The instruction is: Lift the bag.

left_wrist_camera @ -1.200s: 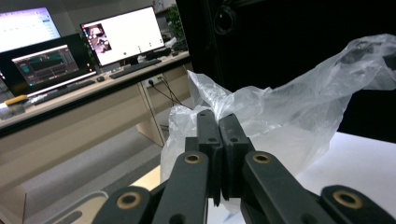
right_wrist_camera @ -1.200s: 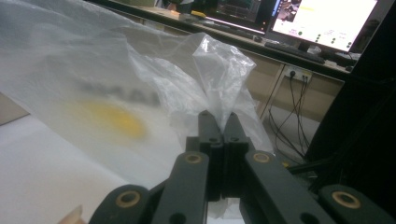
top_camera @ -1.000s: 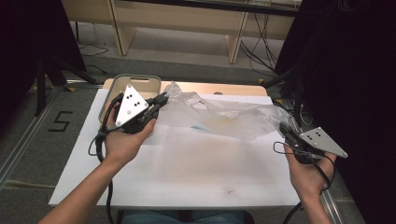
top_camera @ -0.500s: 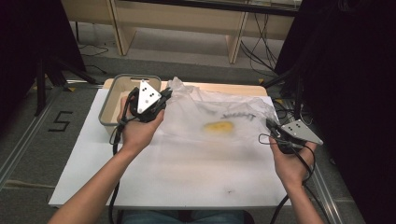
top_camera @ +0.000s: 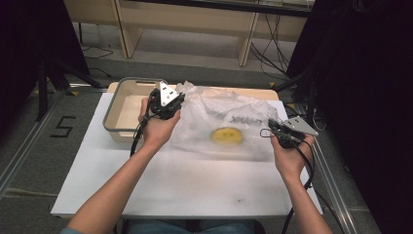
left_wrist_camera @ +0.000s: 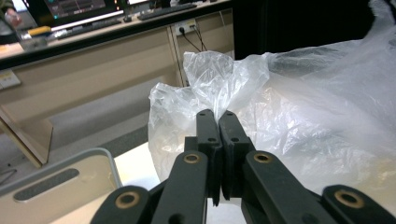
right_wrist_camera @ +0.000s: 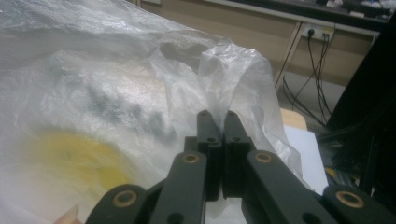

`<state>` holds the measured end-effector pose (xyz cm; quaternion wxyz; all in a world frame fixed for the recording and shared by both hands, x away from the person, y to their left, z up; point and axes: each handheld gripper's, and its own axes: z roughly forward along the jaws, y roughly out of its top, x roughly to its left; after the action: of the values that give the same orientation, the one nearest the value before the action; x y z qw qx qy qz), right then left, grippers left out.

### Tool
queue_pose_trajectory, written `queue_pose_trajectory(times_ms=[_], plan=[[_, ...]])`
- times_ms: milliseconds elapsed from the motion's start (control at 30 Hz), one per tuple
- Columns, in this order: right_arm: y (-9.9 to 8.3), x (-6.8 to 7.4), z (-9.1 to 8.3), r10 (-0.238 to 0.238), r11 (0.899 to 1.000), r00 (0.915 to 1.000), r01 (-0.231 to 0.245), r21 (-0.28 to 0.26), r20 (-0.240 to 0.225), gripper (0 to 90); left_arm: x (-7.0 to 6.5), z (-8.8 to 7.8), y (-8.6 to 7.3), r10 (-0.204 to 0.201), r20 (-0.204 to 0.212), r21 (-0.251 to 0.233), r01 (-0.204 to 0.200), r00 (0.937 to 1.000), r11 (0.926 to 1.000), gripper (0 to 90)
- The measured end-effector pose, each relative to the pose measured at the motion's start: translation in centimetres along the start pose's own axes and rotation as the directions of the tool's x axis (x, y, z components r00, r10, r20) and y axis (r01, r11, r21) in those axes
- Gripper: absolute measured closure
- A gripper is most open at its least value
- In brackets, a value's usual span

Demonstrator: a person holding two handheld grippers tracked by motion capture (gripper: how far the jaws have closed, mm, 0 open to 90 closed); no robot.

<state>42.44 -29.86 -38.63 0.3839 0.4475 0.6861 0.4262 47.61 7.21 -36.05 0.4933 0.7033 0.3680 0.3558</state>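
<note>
- We hold a thin, clear plastic bag [top_camera: 221,124] stretched between our two tools above the white surface [top_camera: 185,180].
- Our left hand-held gripper [top_camera: 176,103] has its jaws pressed together on a crumpled corner of the bag [left_wrist_camera: 219,88]; in the left gripper view the film bunches up right at the tips.
- Our right hand-held gripper [top_camera: 271,126] is likewise clamped on the opposite corner of the bag [right_wrist_camera: 231,70], with the plastic rising in a fold from between its jaws.
- The bag bears dark lettering and a round yellow print [top_camera: 227,135], and it sags toward the surface in the middle.
- A beige tray [top_camera: 114,114] with a grey rim sits on the surface just beside our left hand [top_camera: 156,129], partly under the bag's left edge.
</note>
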Motion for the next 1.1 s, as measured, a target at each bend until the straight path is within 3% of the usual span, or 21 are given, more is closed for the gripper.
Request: queue_pose_trajectory(times_ms=[133, 233, 433, 500, 633, 767, 900, 1000, 1100], plan=[[-0.4, 0.0, 1.1, 0.012, 1.0, 0.9999, -0.012, 0.029, 0.001, 88.4, 0.0, 1.1, -0.5, -0.02, 0.006, 0.024, 0.019, 0.9998, 0.9995, 85.1], [-0.7, 0.1, 1.7, 0.019, 0.999, 0.9998, -0.019, 0.045, -0.001, 88.2, 0.0, 1.8, -0.9, -0.032, 0.016, 0.041, 0.032, 0.9993, 0.9987, 77.6], [-0.8, -0.2, 2.3, 0.04, 0.998, 0.9992, -0.04, 0.057, 0.005, 84.9, -0.3, 1.8, -0.7, -0.06, -0.005, 0.005, 0.06, 0.9982, 0.9982, 38.3], [-0.7, -0.3, 2.3, 0.047, 0.998, 0.9988, -0.048, 0.045, 0.012, 80.4, -0.4, 1.4, -0.5, -0.07, -0.009, -0.007, 0.07, 0.9975, 0.9975, 31.4], [-0.7, -0.6, 2.0, 0.067, 0.997, 0.9974, -0.067, 0.025, 0.028, 65.7, -0.6, 0.3, -0.4, -0.07, -0.071, -0.057, 0.066, 0.995, 0.9962, 28.5], [-0.5, -1.1, 1.7, 0.076, 0.997, 0.9963, -0.075, -0.007, 0.04, 47.8, -0.4, -0.3, -0.4, -0.091, -0.039, -0.063, 0.089, 0.9951, 0.994, 30.1], [0.0, -1.1, 1.1, 0.069, 0.997, 0.9952, -0.065, -0.052, 0.07, 29.2, -0.4, -0.4, -0.9, -0.086, -0.028, -0.042, 0.085, 0.9959, 0.9955, 30.0], [0.4, -1.3, 0.6, 0.065, 0.995, 0.9942, -0.058, -0.086, 0.085, 22.1, -0.3, -0.6, -1.4, -0.084, -0.015, -0.026, 0.084, 0.9963, 0.9962, 29.8], [0.6, -1.3, 0.0, 0.055, 0.994, 0.9968, -0.05, -0.093, 0.057, 20.0, -0.3, -1.0, -1.9, -0.081, 0.003, -0.012, 0.081, 0.9967, 0.9966, 29.7]])
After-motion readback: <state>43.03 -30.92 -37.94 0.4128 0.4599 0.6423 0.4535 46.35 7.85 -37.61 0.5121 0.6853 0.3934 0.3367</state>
